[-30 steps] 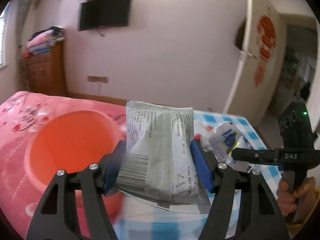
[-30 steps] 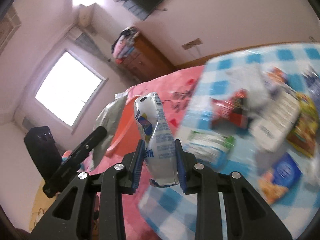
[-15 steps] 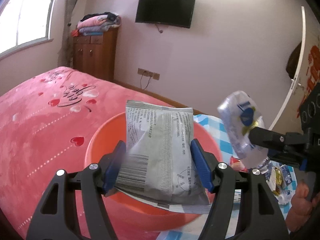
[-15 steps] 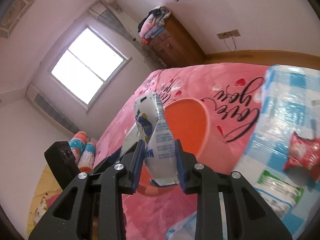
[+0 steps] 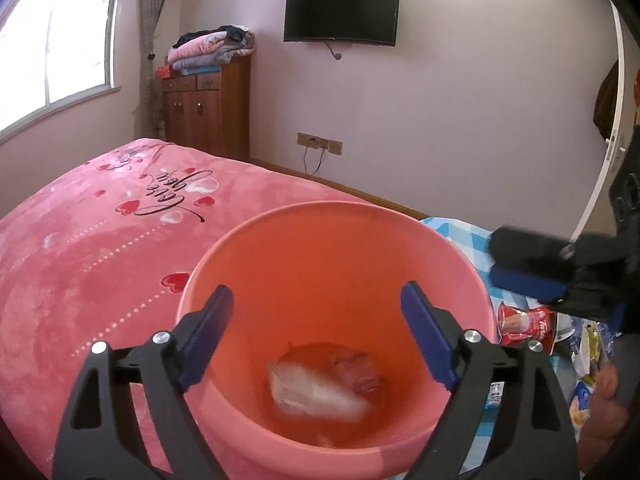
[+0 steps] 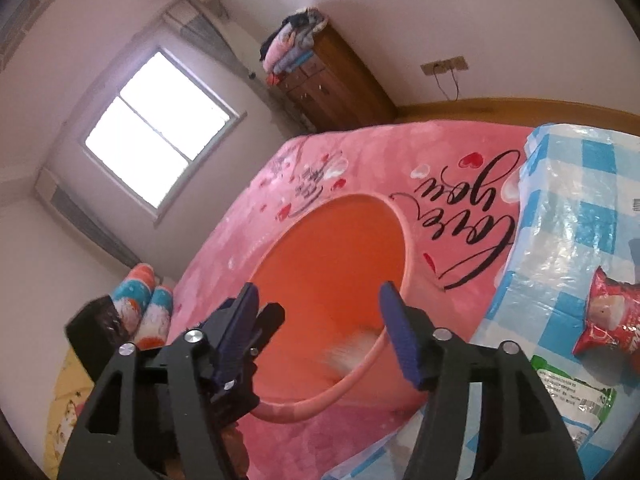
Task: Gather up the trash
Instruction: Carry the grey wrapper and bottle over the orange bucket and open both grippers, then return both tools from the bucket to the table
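An orange plastic basin point(image 5: 280, 256) stands on the pink bed; it also shows in the right wrist view point(image 6: 328, 256). My left gripper point(image 5: 316, 336) is open and empty above the basin. Blurred wrappers point(image 5: 316, 388) lie at the basin's bottom. My right gripper point(image 6: 320, 340) is open and empty over the basin's rim; a blurred whitish wrapper point(image 6: 348, 354) shows below it inside the basin. The right gripper's fingers point(image 5: 528, 248) show at the right of the left wrist view. A red snack packet point(image 6: 608, 312) and a green-and-white wrapper point(image 6: 572, 396) lie on the blue checked cloth.
The pink blanket point(image 5: 100, 240) covers the bed. The blue checked cloth point(image 6: 580, 200) carries more wrappers at the right point(image 5: 588, 344). A wooden cabinet point(image 5: 208, 108) with folded clothes, a wall television point(image 5: 342, 12) and a window point(image 5: 52, 48) stand behind.
Both grippers opened over the basin. The grey packet left my left gripper and the white-and-blue wrapper left my right gripper; both now lie blurred inside the basin.
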